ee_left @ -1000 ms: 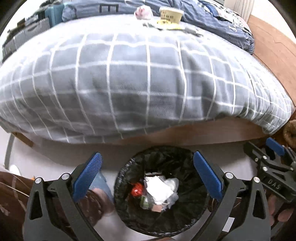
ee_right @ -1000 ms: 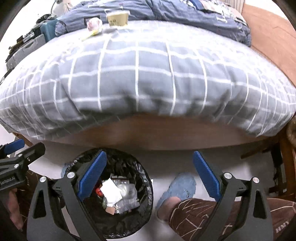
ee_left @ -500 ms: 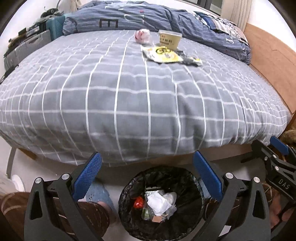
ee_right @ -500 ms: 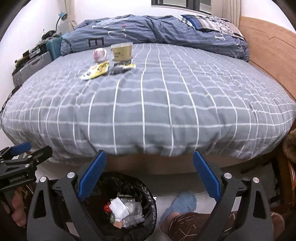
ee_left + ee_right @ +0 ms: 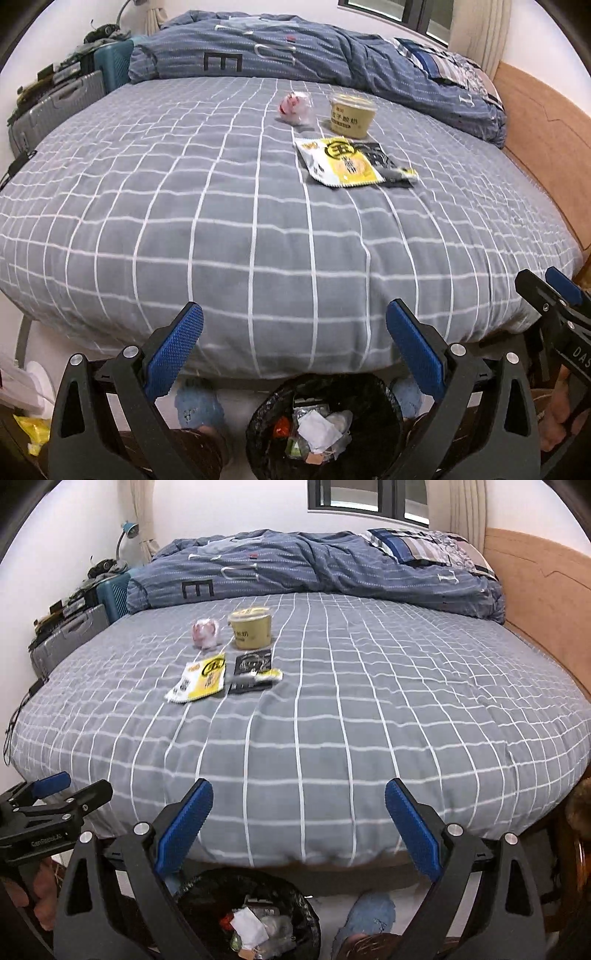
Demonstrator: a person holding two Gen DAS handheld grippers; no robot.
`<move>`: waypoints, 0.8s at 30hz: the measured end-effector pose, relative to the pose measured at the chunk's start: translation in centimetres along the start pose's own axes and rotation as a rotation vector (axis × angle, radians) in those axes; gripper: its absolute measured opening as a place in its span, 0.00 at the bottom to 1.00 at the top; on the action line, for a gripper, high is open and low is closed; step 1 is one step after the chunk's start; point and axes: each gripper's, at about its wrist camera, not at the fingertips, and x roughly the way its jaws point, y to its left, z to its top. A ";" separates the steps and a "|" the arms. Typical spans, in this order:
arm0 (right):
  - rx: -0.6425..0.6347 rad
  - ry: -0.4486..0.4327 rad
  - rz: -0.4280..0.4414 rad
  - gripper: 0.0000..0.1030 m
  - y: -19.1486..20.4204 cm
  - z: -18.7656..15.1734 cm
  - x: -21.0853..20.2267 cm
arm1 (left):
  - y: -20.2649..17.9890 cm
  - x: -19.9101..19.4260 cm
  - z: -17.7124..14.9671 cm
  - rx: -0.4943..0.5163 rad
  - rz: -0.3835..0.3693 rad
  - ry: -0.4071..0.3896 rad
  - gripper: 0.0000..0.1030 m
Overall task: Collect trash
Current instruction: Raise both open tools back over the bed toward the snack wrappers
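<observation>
Four trash items (image 5: 341, 162) on checked bed (image 5: 221, 229), bin (image 5: 325, 424) below

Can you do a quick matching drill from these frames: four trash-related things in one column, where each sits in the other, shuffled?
Things:
1. cup
2. yellow packet
3. pink wad
4. bin

Places:
A. on the floor at the foot of the bed
B. on the bed, nearer the camera than the pink wad
C. on the bed, just right of the pink wad
D. on the bed, just left of the cup

Pairs: 1-C, 2-B, 3-D, 4-A
</observation>
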 end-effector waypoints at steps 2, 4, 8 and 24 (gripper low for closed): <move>-0.002 -0.001 -0.003 0.88 0.0 0.7 0.5 | 0.2 0.3 0.7 -0.007 0.006 0.001 0.94; -0.005 -0.004 -0.002 0.88 0.0 1.1 0.7 | 0.4 0.5 1.4 -0.014 0.011 0.000 0.94; -0.014 -0.014 -0.001 0.88 0.3 2.4 1.3 | 0.7 1.0 2.4 -0.023 0.015 -0.004 0.94; -0.040 -0.019 0.024 0.88 1.2 7.1 4.4 | 1.4 2.7 7.9 -0.027 0.035 -0.021 0.94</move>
